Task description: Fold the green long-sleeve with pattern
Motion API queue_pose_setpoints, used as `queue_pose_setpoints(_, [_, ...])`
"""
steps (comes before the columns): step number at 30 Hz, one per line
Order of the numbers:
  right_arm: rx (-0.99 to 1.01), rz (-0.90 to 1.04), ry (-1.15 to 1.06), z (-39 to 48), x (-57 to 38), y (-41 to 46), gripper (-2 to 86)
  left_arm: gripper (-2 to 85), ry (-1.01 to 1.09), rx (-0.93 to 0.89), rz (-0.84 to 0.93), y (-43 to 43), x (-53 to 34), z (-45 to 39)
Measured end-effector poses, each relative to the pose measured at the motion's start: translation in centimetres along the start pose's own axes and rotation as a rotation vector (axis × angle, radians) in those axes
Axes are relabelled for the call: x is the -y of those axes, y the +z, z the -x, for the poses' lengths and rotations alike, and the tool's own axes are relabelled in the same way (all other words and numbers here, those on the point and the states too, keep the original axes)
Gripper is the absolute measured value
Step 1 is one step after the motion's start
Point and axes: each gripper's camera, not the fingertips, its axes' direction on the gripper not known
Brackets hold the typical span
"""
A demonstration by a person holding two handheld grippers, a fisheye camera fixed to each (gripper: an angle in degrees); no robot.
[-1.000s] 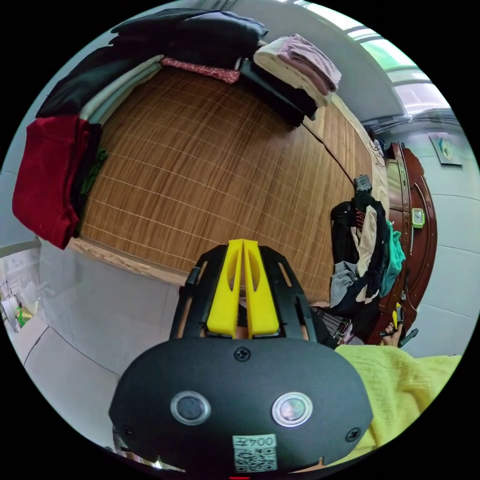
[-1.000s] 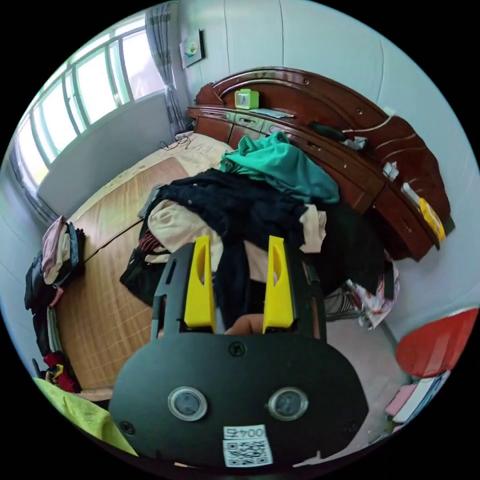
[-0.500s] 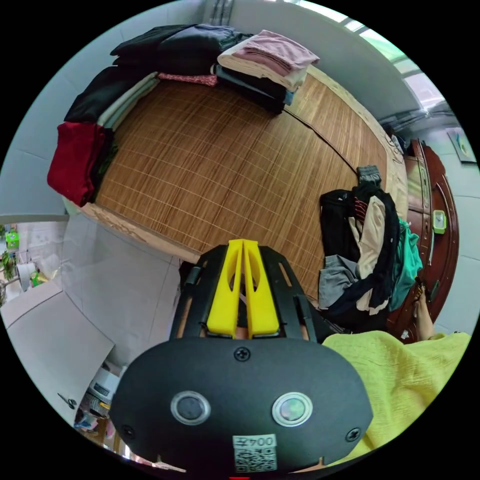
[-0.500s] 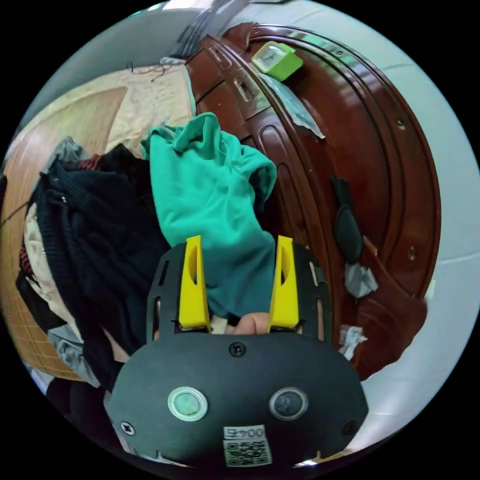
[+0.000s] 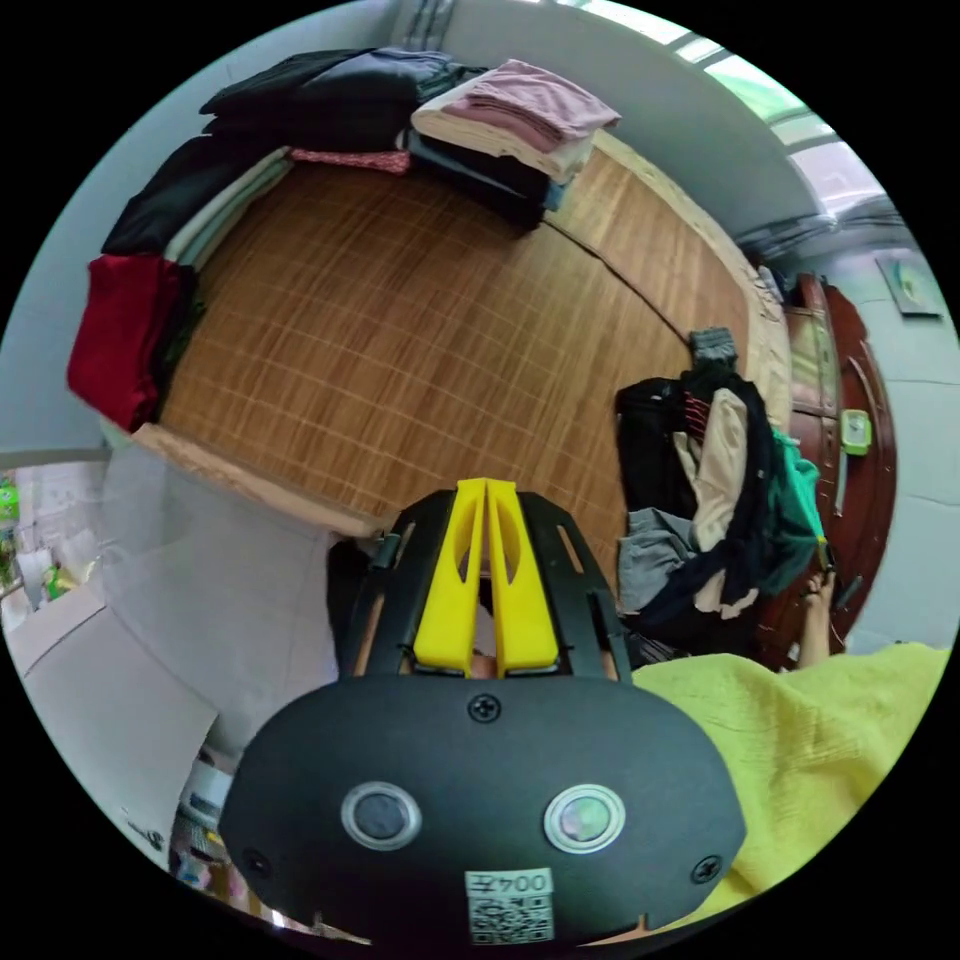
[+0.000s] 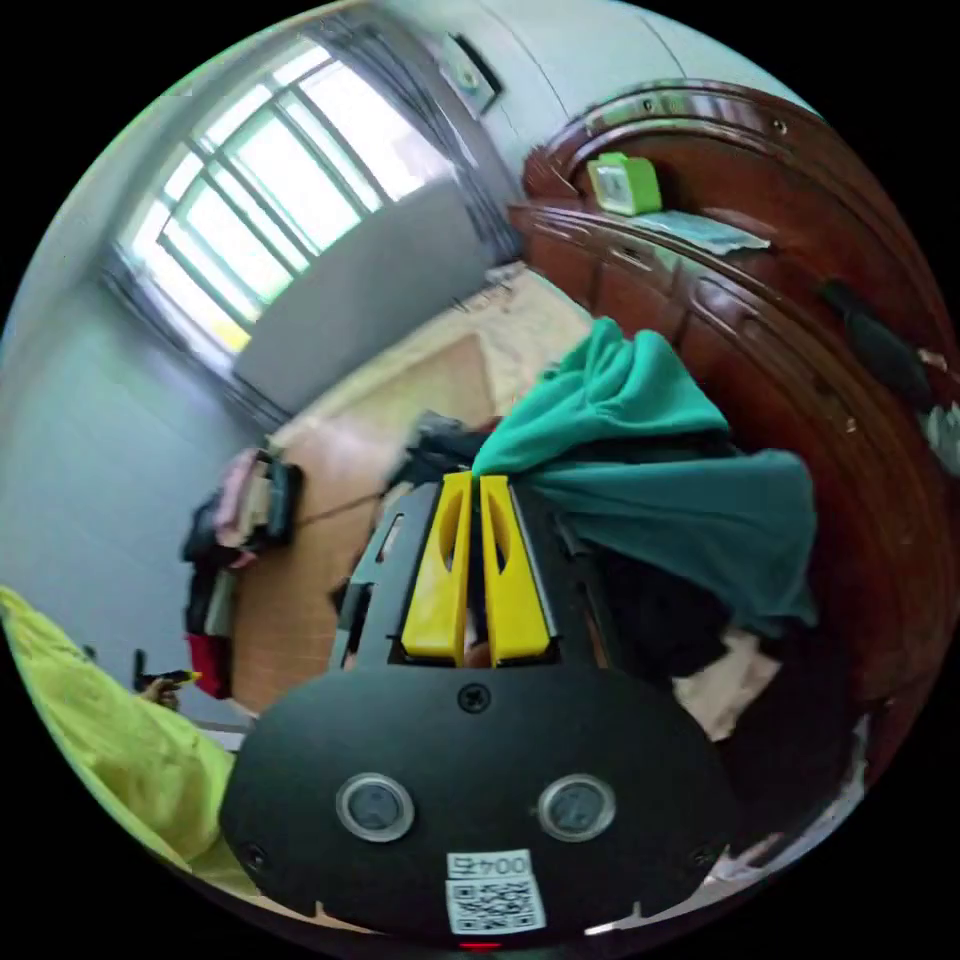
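Folding has not begun, by my reading; the work is at the pick-up stage, with the garment being drawn out of a heap and every fold left to make.

Left gripper view: the left gripper (image 5: 485,485) has its fingers pressed flat together with nothing between them. It hangs over the near edge of the bed's bamboo mat (image 5: 400,330), well apart from the heap of unfolded clothes (image 5: 700,500). The green long-sleeve (image 5: 797,490) lies on the side of the heap that faces away from the mat, a narrow strip of teal against dark and cream pieces. Far from the heap, along the mat's other edges, sit folded stacks (image 5: 510,120). A wide bare stretch of mat between the stacks and the heap looks like the place for spreading the shirt. A person's yellow sleeve (image 5: 820,740) crosses just beside the heap.

Right gripper view: the right gripper (image 6: 470,478) is at the top of the heap, fingers narrow and closed, and the teal cloth runs up to a point right at their tips. I judge it pinched there, though the contact itself is hidden behind the fingers. The shirt is crumpled, tented upward in one part and draped down over the dark clothes in another, with the wooden headboard (image 6: 800,300) just behind the heap. It looks plain teal from here; no pattern, sleeves or collar can be made out.
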Motion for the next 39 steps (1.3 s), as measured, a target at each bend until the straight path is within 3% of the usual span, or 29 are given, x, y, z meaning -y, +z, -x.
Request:
queue_pose_setpoints(2, [0.245, -0.106, -0.045, 4.7, -4.1, -3.5, -0.6, 1.2, 0.064, -0.151, 0.008, 0.2, 0.8, 1.2])
queue_pose_setpoints(7, [0.487, -0.096, -0.192, 19.7, -12.5, -4.5, -0.7, 6.6, 0.325, -0.578, 0.126, 0.3, 4.7, 2.6])
queue_pose_setpoints(13, [0.785, -0.005, -0.074, 34.7, -24.5, 2.9, -0.7, 15.5, 0.585, -0.77, 0.353, -1.4, 6.5, 3.1])
queue_pose_setpoints(16, [0.78, 0.153, -0.027, 41.2, -29.6, 7.7, -0.6, 21.0, 0.541, -0.869, 0.414, -2.7, 6.8, 6.3])
queue_pose_setpoints(19, [0.629, 0.306, -0.074, 46.0, -33.2, 10.9, -0.5, 23.4, 0.408, -1.0, 0.443, -3.5, 6.8, 10.8])
queue_pose_setpoints(27, [0.55, 0.468, -0.15, 56.3, -40.7, 14.4, 0.2, 23.3, 0.192, -1.074, 0.62, -2.2, 3.8, 16.9])
queue_pose_setpoints(29, [0.464, 0.533, -0.276, 59.4, -41.8, 14.8, 0.6, 21.2, 0.192, -1.045, 0.639, -1.9, 3.1, 16.7])
queue_pose_setpoints(31, [0.417, 0.558, -0.358, 61.4, -42.3, 15.0, 1.1, 13.4, 0.209, -0.871, 0.649, -1.7, 2.4, 16.3])
queue_pose_setpoints(36, [0.375, 0.536, -0.391, 62.9, -42.2, 14.6, 0.5, 7.2, 0.375, -0.723, 0.491, -4.8, 1.4, 13.8])
queue_pose_setpoints(39, [0.467, 0.401, -0.197, 58.9, -39.7, 12.9, 1.4, 6.8, 0.452, -0.649, 0.401, -7.1, 0.9, 13.5])
